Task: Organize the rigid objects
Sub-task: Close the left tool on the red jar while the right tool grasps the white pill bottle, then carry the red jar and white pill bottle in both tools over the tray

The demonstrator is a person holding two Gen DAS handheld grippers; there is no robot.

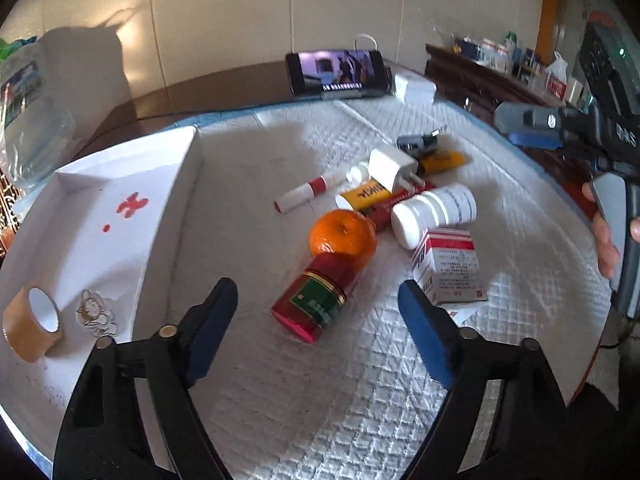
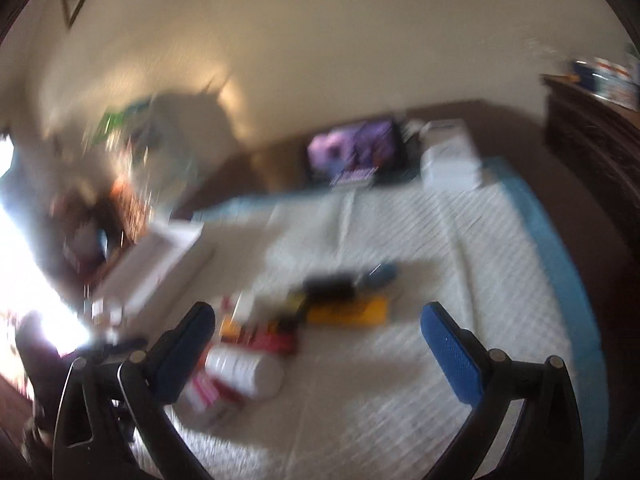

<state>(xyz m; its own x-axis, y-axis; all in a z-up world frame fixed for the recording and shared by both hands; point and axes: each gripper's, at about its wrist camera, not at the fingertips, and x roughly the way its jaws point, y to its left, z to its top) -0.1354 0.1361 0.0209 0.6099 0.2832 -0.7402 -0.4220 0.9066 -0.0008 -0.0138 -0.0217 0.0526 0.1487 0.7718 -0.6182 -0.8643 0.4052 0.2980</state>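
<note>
1. the step in hand looks like the reach for the next item: a pile of small things lies mid-pad on the white quilted pad [image 1: 320,380] over the table, and the white tray [image 1: 120,184] at the left holds only a roll of tape [image 1: 34,324] at its near end.
2. the left gripper [image 1: 318,312] hangs just above the near end of the pile, its jaws apart and clamped on nothing, with the red jar [image 1: 316,300] lying on its side between and just beyond them.
3. an orange [image 1: 344,236] touches the jar's far end; a white pill bottle [image 1: 434,212] and a medicine box [image 1: 450,268] lie just to the right.
4. the right gripper [image 2: 318,342] has its jaws wide apart and empty over the same pile, though that view is blurred.
5. next, i judge, the left jaws need to drop around the jar's body and close without nudging the orange, then carry it left to the tray.
</note>
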